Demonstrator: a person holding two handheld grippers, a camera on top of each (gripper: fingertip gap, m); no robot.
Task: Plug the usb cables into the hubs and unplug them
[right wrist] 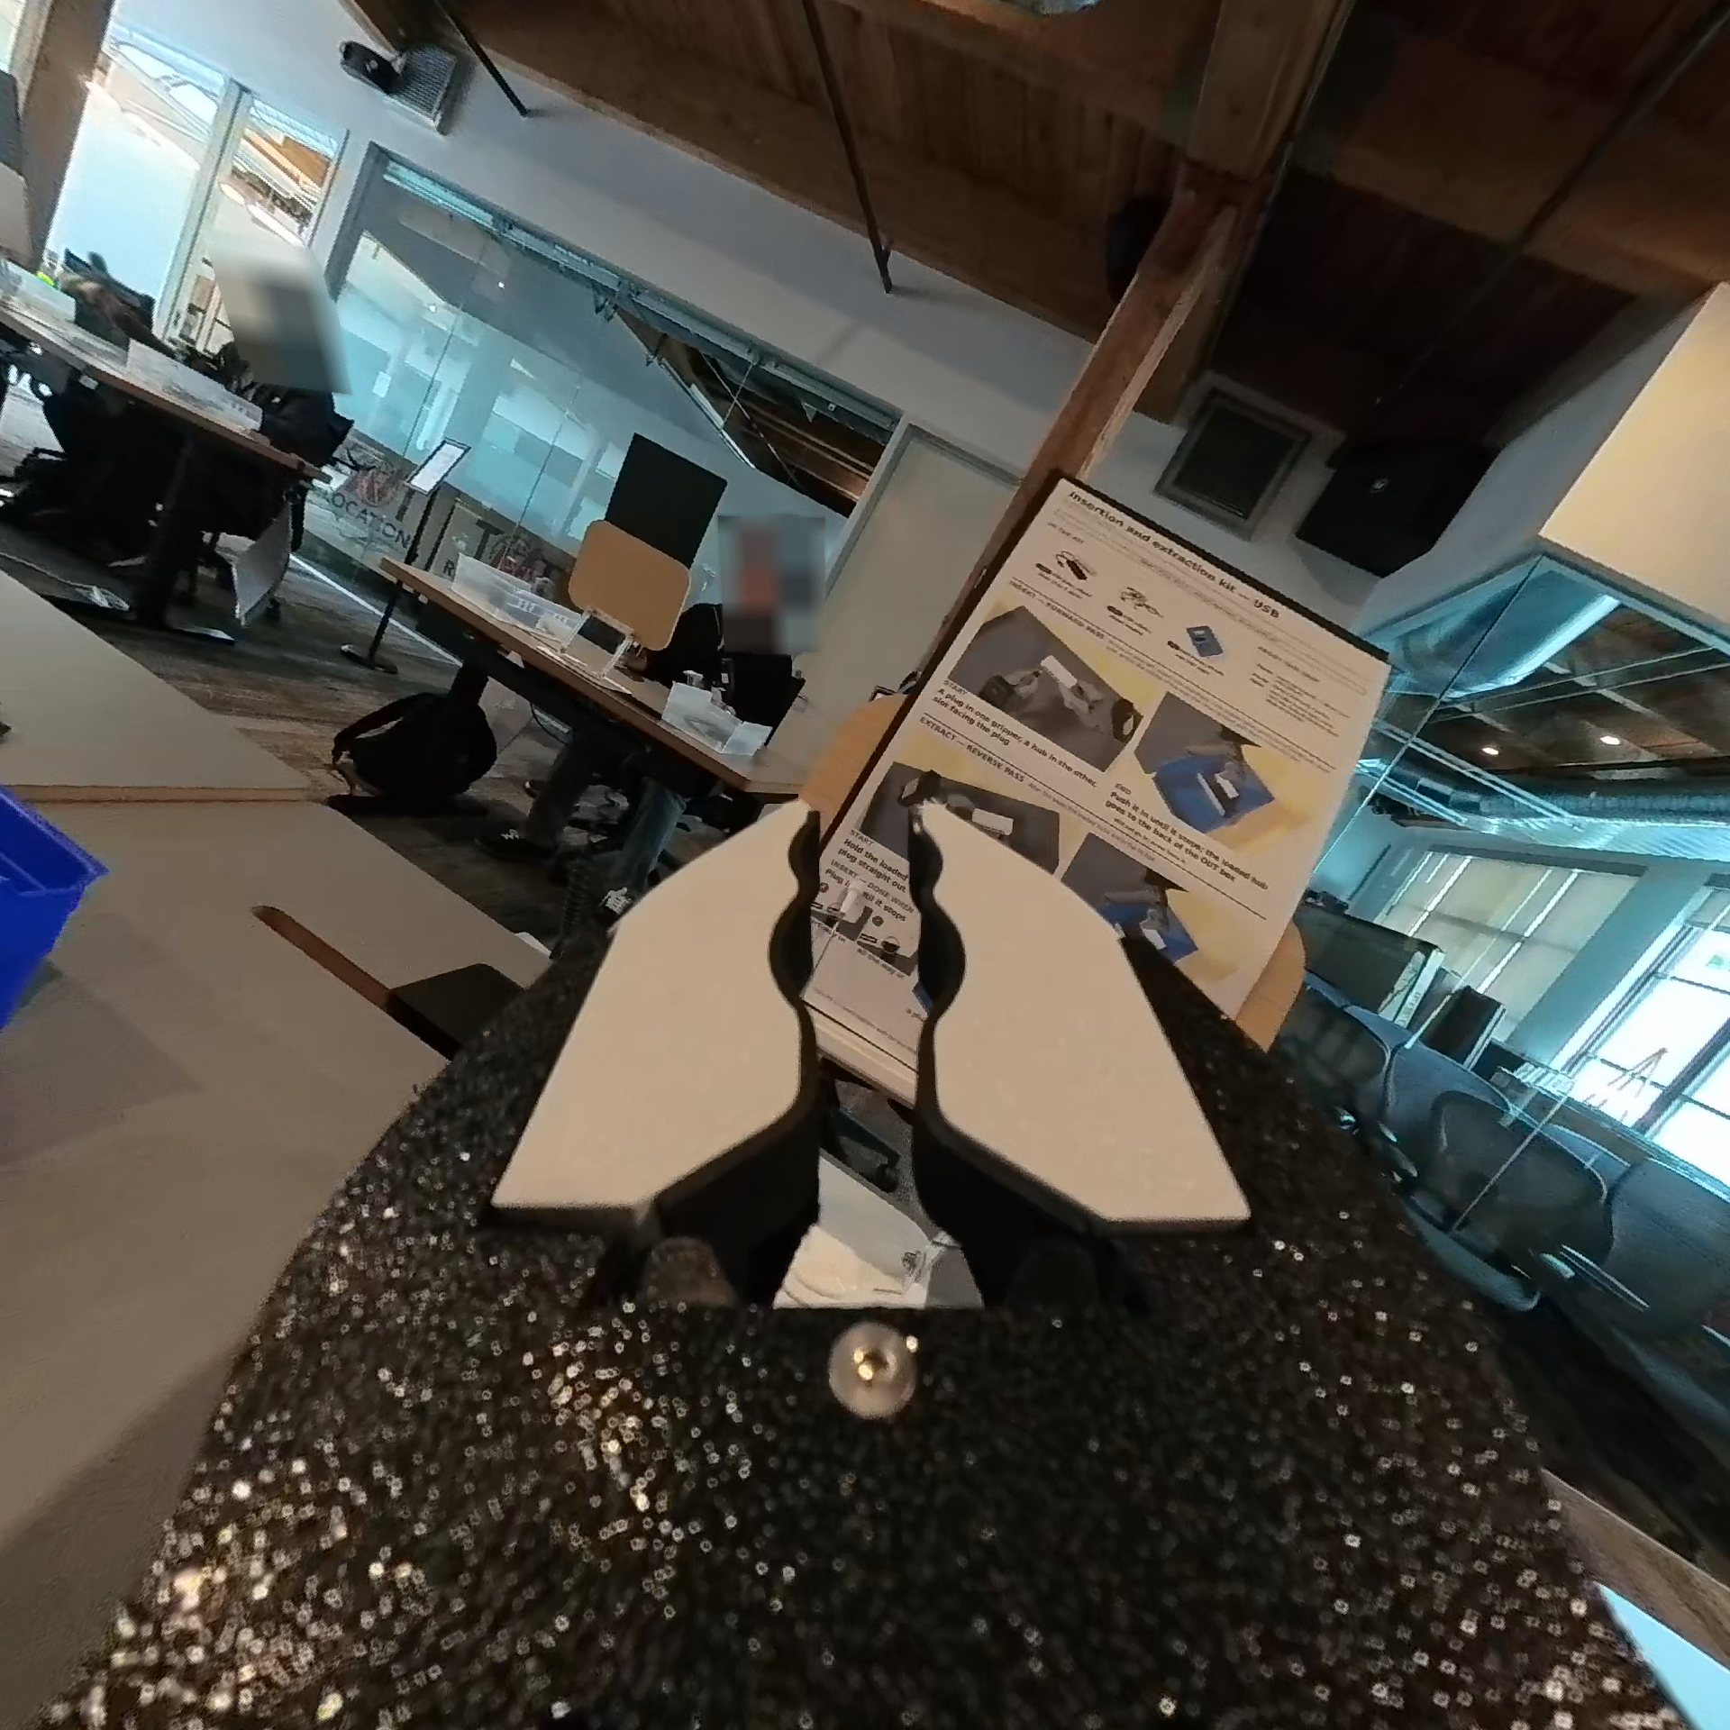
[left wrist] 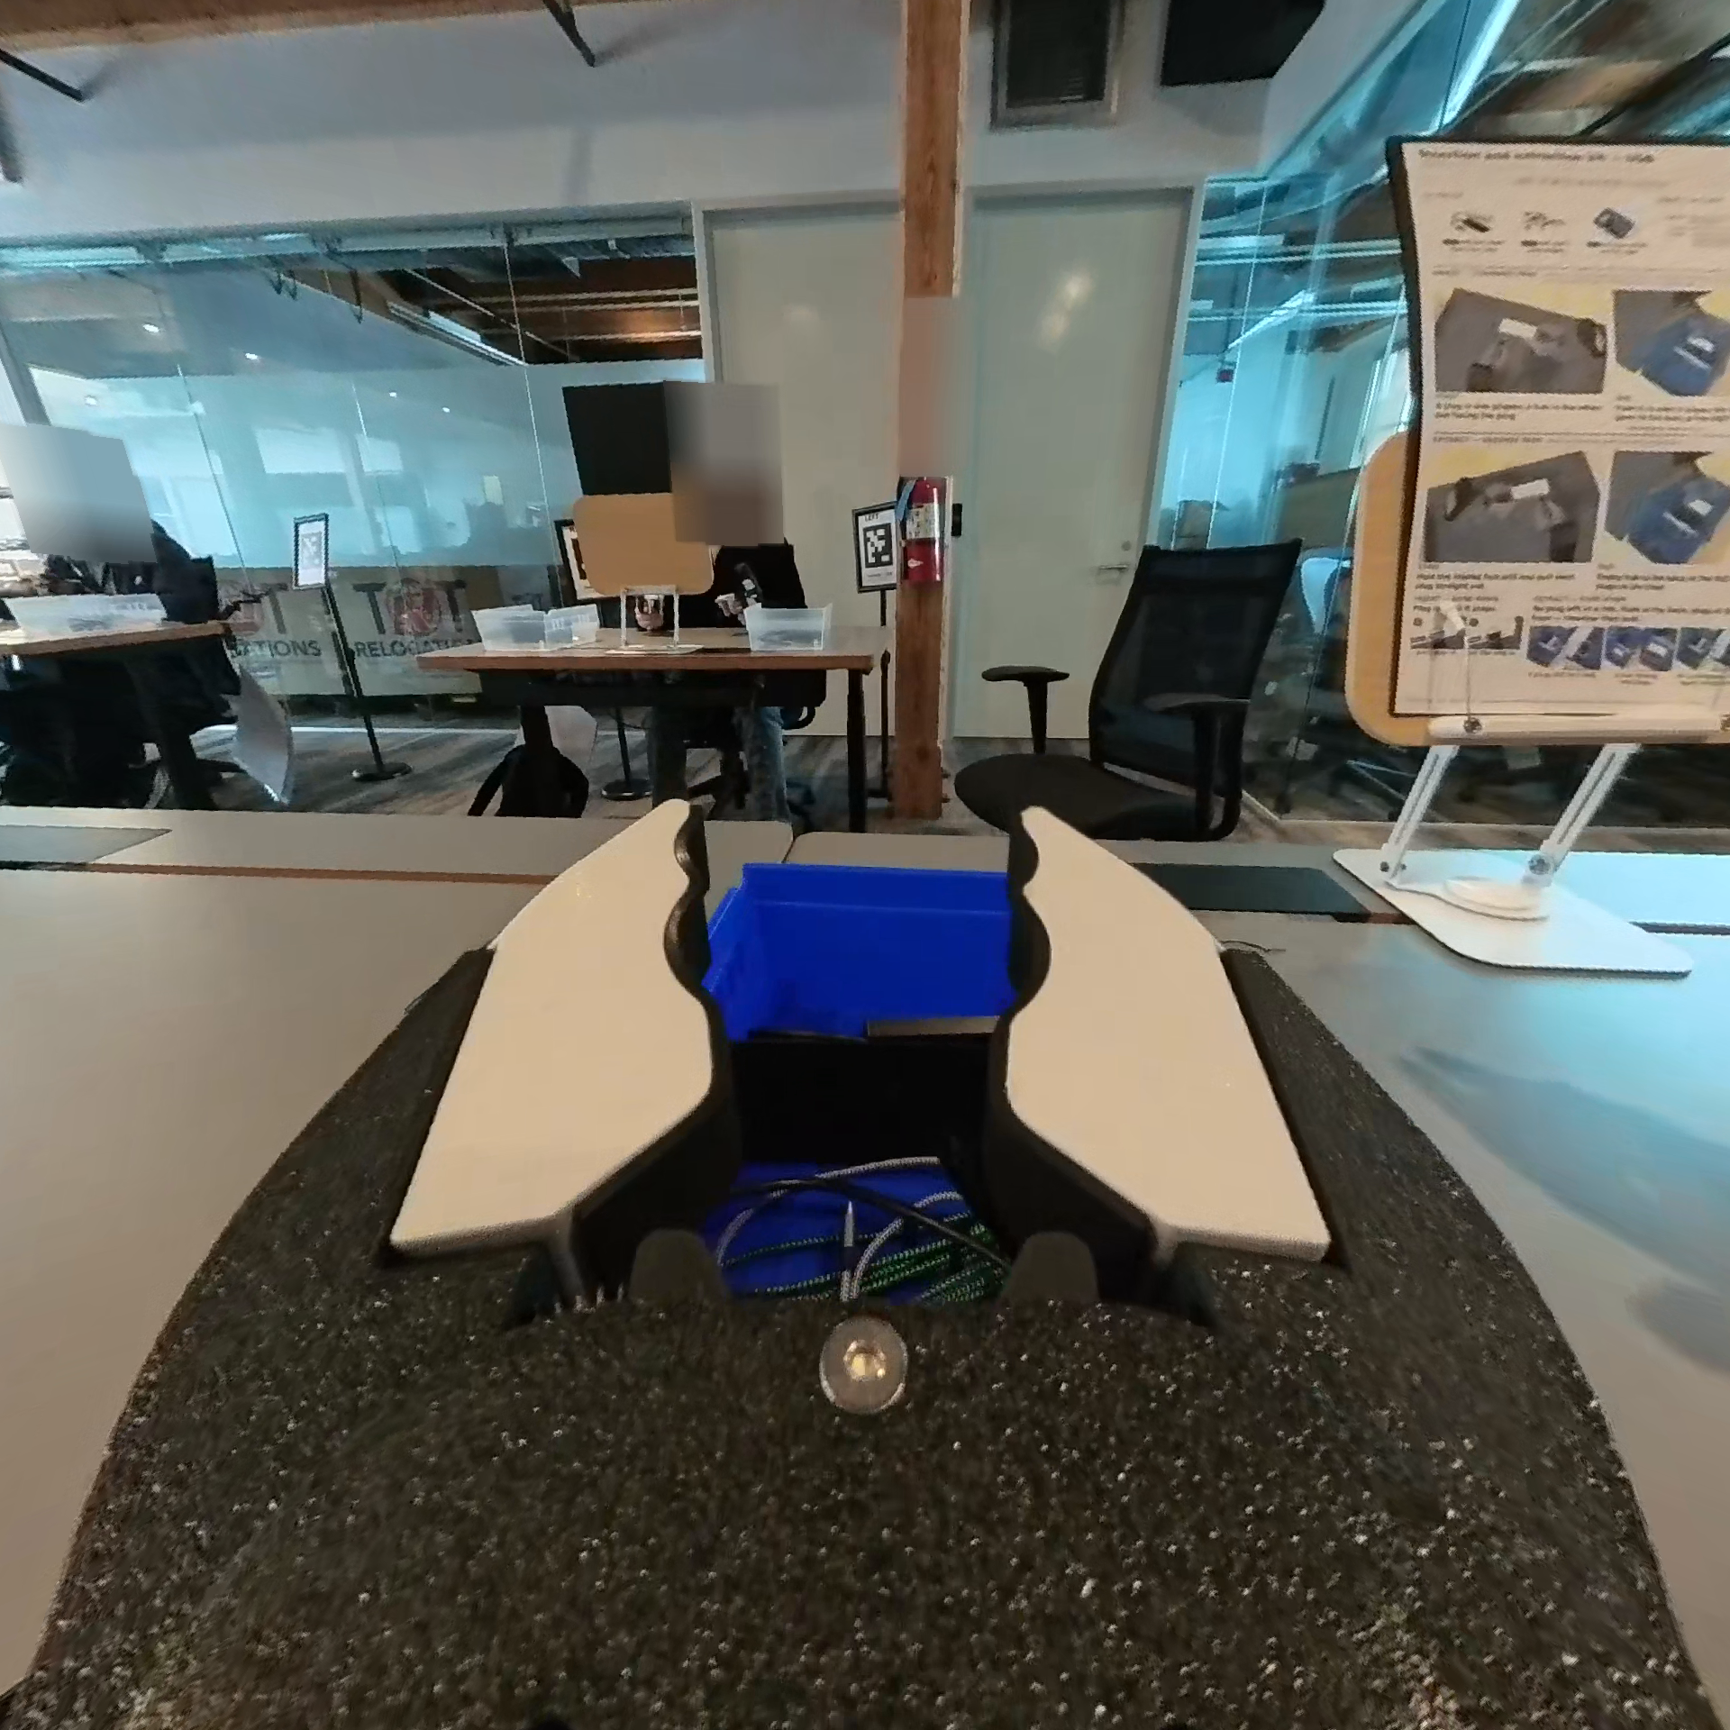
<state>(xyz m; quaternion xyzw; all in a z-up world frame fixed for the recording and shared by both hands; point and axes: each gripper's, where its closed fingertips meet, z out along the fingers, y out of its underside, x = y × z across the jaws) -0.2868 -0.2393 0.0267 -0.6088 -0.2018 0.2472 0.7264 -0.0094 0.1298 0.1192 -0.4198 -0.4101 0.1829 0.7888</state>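
Left gripper (left wrist: 857, 899): jaws wide apart, nothing between them, held above a blue bin (left wrist: 861, 945) standing on the grey counter (left wrist: 234, 1030). Under the gripper, between the finger roots, a loose heap of braided usb cables (left wrist: 843, 1236), white and green-black, one metal plug pointing upward. No hubs seen with certainty; a dark flat thing at the near edge of the bin, too hidden to name.

Right gripper (right wrist: 866, 843): jaws close together but with a narrow gap, empty, tilted and raised, aimed at an instruction sheet (right wrist: 1105, 768) on a stand (left wrist: 1460, 908) toward the far right part of the counter. At the left edge of the right wrist view, only a corner of the blue bin (right wrist: 37, 899), well apart from this gripper.

Possible trouble from here:
- Cables tangled in one heap, so pulling one plug may lift the others too.
- Grip on the braid and not on the plug body, so a slipping or crooked plug at insertion.
- Right gripper far from the work and near the sheet, so a risk of knocking the stand.
- Bin wall in the way of a low reach.
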